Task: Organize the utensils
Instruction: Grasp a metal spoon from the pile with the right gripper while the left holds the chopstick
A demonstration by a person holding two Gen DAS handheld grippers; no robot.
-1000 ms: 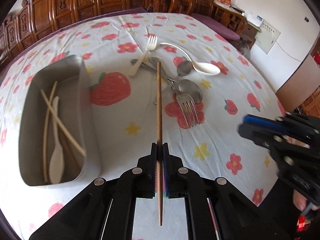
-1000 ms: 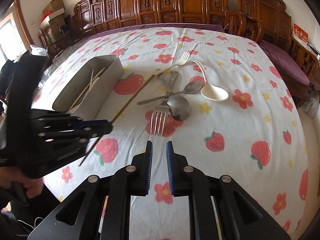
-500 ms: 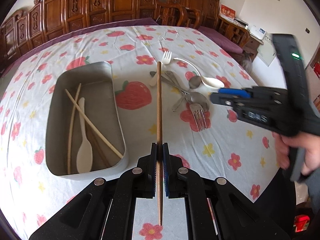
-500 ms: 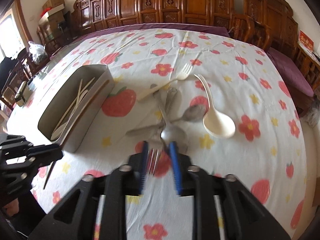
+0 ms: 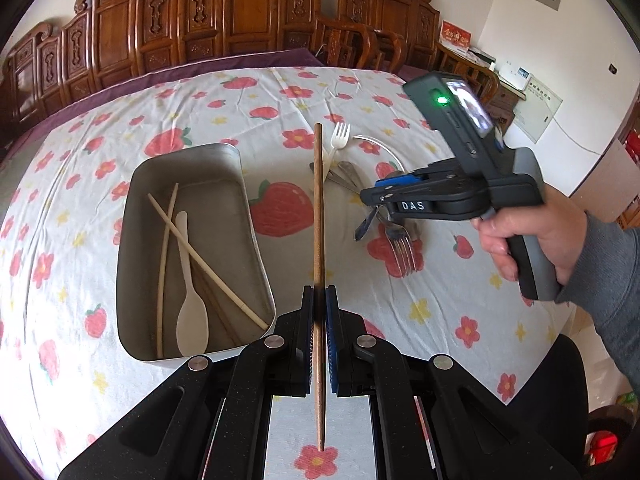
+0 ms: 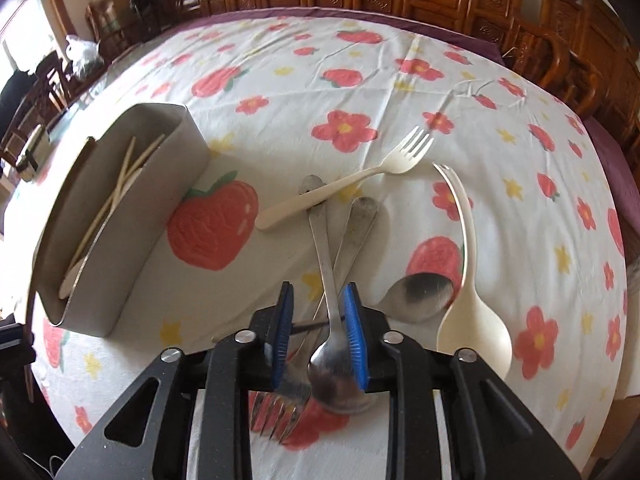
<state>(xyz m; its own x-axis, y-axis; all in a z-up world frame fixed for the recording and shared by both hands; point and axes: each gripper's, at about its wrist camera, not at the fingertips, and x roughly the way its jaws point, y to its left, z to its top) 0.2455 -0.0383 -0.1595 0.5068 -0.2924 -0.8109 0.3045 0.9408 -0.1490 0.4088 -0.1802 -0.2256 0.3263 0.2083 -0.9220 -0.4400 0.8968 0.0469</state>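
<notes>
A round table under a strawberry-and-flower tablecloth [image 5: 132, 128] carries a grey metal tray [image 5: 244, 216] on the left with two pale chopsticks [image 5: 162, 264] and a pale spoon [image 5: 191, 312] lying loose inside it, and to its right a tangled heap of cutlery. In that heap a cream plastic fork [image 6: 352, 178] lies slantwise across the handle ends of a steel spoon [image 6: 326, 264] and a second steel handle [image 6: 356, 228]; a steel fork [image 6: 280, 412] pokes out toward the near edge, another steel spoon bowl [image 6: 420, 296] sits partly under a cream ladle-shaped spoon [image 6: 472, 320]. The crossed handles crowd each other, so the steel spoon has neighbours on both sides. The left gripper [image 5: 319, 312] points steeply down with its jaws pressed together on a brown chopstick [image 5: 319, 208], which runs straight ahead above the cloth, between the tray's right wall and the heap. The right gripper [image 6: 318, 328], carried in a hand [image 5: 532, 240] with a grey sleeve, points steeply down over the heap — its blue pads [image 6: 354, 332] have just been closing and now straddle the steel spoon's neck, the right pad just beside it, the left one apart, so nothing is pinched. Bare cloth lies wide on the far half of the table and to the right of the heap — carved wooden chairs [image 5: 248, 12] ring the far rim.
</notes>
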